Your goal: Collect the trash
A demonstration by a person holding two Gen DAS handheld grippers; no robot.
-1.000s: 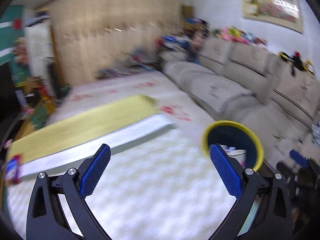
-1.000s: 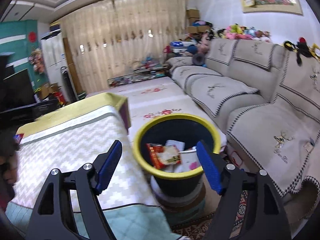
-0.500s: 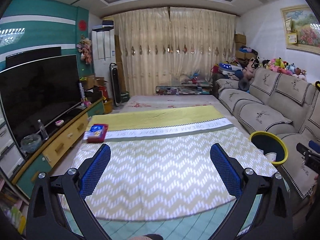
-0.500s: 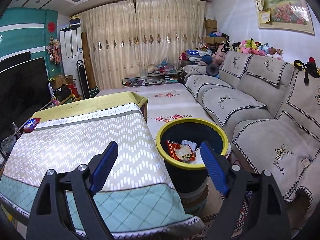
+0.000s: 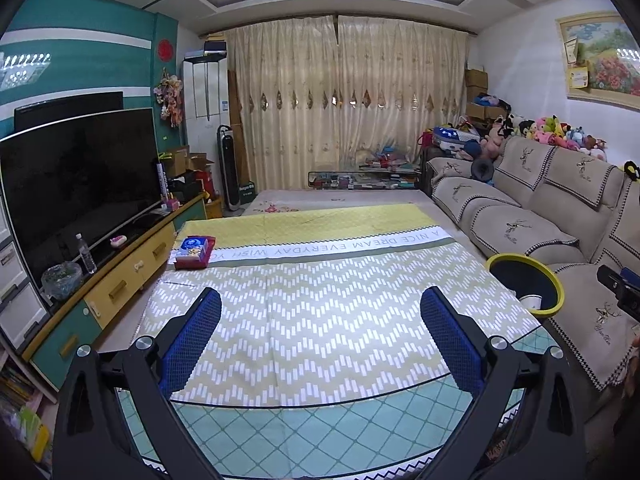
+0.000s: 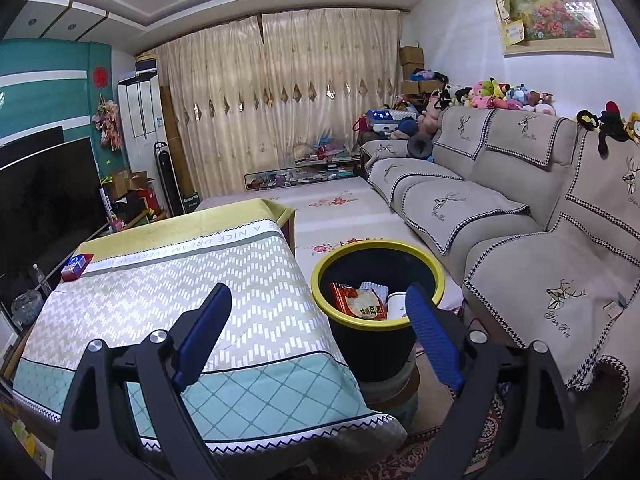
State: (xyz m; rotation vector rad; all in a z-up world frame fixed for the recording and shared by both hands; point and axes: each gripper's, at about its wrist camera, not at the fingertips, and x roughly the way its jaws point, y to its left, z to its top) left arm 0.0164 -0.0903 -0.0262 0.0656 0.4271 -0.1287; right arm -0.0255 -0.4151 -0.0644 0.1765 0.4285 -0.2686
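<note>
While wrappers [image 6: 362, 306] fill the bin [image 6: 344, 258], both tools, left [image 5: 320, 330] and right [image 6: 318, 330], gape empty, the right's jaws just opened; one red packet [image 5: 193, 252] remains on the surface [image 5: 320, 312].

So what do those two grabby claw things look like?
Both match. The left gripper and the right gripper each have two black plastic arms with cut-out holes and round silver bolts. The fingers carry long blue pads with a bumpy, dotted grip texture. No cables or writing show on either one.
</note>
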